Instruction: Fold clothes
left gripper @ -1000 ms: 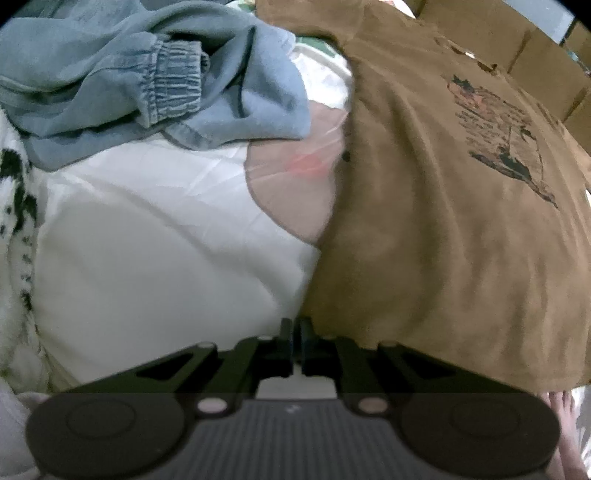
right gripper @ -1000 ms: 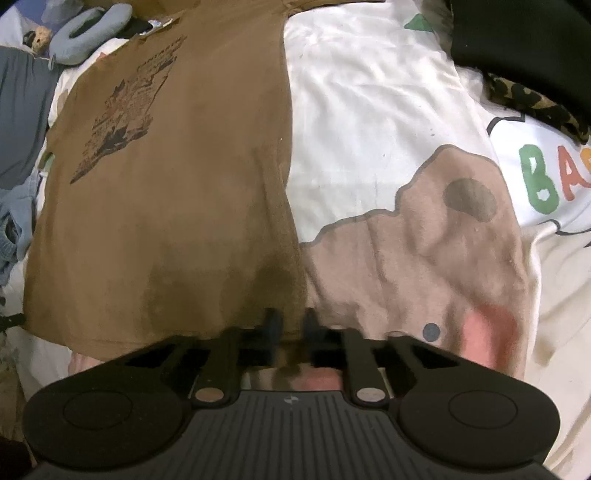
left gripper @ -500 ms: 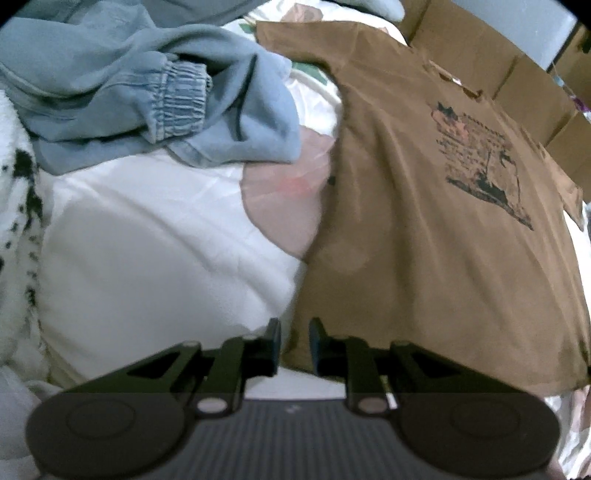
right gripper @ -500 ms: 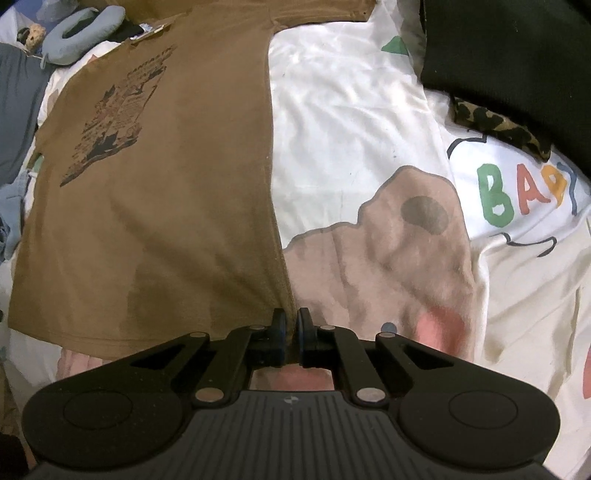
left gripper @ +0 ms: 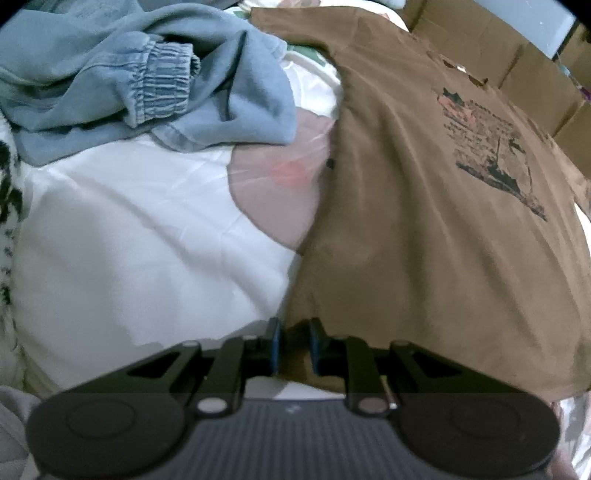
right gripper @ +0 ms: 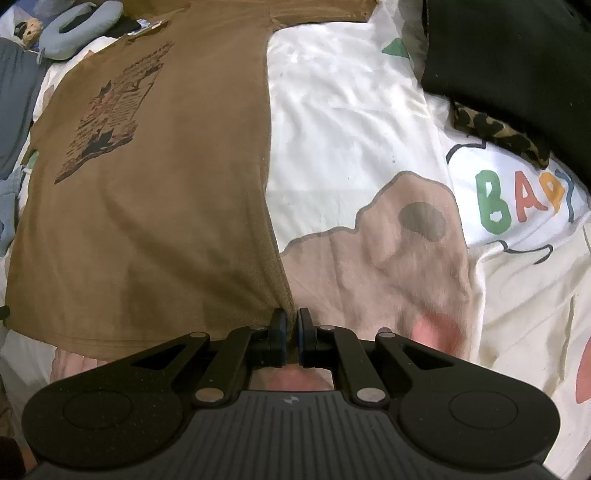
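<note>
A: Looking at both wrist views, we have the brown T-shirt spread flat on the printed bedsheet, print side up, hem toward us.

B: Grips?

A: Right gripper is clamped on the shirt's near right hem corner; fabric is pinched in the narrow slot between its pads. Left gripper sits at the near left hem corner, jaws slightly apart with cloth in the gap. We can't tell whether its pads actually press on it.

B: Edges?

A: Right side seam runs straight away from the right gripper to the far sleeve. Left edge of the shirt curves away from the left gripper, past a pink patch in the sheet print.

B: Room to move?

A: Right of the shirt we have bare sheet, then a black garment at the far right with camo cloth at its edge. Left of the shirt, open white sheet near us; a blue denim heap farther back, close to the shirt's left edge. Cardboard boxes stand beyond the far side; a blue neck pillow lies past the collar.

B: Containers?

A: Only those boxes; their contents aren't visible to us.
</note>
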